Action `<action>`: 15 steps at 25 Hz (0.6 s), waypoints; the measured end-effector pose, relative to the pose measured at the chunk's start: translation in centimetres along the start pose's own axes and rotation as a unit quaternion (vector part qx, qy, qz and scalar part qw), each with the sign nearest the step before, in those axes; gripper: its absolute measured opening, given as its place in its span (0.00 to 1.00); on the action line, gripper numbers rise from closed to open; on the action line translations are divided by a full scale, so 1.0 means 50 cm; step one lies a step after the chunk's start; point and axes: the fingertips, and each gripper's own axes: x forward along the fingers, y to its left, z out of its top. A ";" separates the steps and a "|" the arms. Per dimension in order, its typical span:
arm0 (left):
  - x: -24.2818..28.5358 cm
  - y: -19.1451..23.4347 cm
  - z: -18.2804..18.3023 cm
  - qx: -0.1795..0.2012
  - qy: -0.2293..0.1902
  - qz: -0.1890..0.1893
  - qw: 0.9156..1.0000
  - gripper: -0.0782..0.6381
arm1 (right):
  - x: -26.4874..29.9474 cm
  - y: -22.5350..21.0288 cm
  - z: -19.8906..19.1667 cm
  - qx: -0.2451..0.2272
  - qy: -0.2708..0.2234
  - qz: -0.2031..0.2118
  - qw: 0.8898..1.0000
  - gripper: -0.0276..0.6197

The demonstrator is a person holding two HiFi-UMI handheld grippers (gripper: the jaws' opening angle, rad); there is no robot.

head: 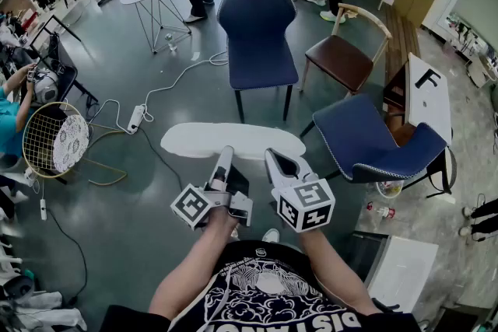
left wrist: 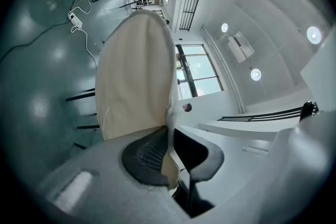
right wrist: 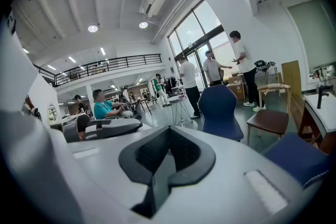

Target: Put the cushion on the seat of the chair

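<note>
Closest in, at the bottom of the head view, the person's forearms reach forward with a hand-held gripper in each hand. The left hand-held gripper (head: 226, 154) has its jaws nipped down on the near edge of the cushion (head: 233, 141), and its own view shows the pale fabric squeezed between the pads. The right hand-held gripper (head: 278, 158) sits just beside it with its jaws pressed together on nothing, so it is taking no part in the carry.

The cushion hangs out flat in front of the grippers at the centre of the frame, over the grey floor (head: 140, 190) and resting on nothing. So the pick-up looks done and the carry looks to be in hand, but the placing is not.

Beyond it, at upper centre, stands a blue chair (head: 257, 31), its seat (head: 263, 68) bare and well apart from the cushion. A second blue chair (head: 366, 138) sits at the right, nearer and turned aside, with a brown wooden chair (head: 340, 62) behind it. Which one is meant cannot be told, and none carries the cushion yet. What remains, by the look of it, is closing the gap, laying it on a seat and letting go.
</note>
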 end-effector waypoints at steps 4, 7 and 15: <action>0.017 0.001 -0.018 0.002 0.000 0.001 1.000 0.16 | -0.003 -0.022 0.006 -0.003 0.001 0.000 1.000 0.03; 0.028 0.004 -0.025 0.010 -0.001 0.002 1.000 0.16 | -0.010 -0.040 0.008 -0.006 -0.005 -0.008 1.000 0.03; 0.041 0.014 -0.033 0.006 -0.007 0.008 1.000 0.16 | -0.012 -0.065 -0.001 0.006 -0.007 -0.009 1.000 0.03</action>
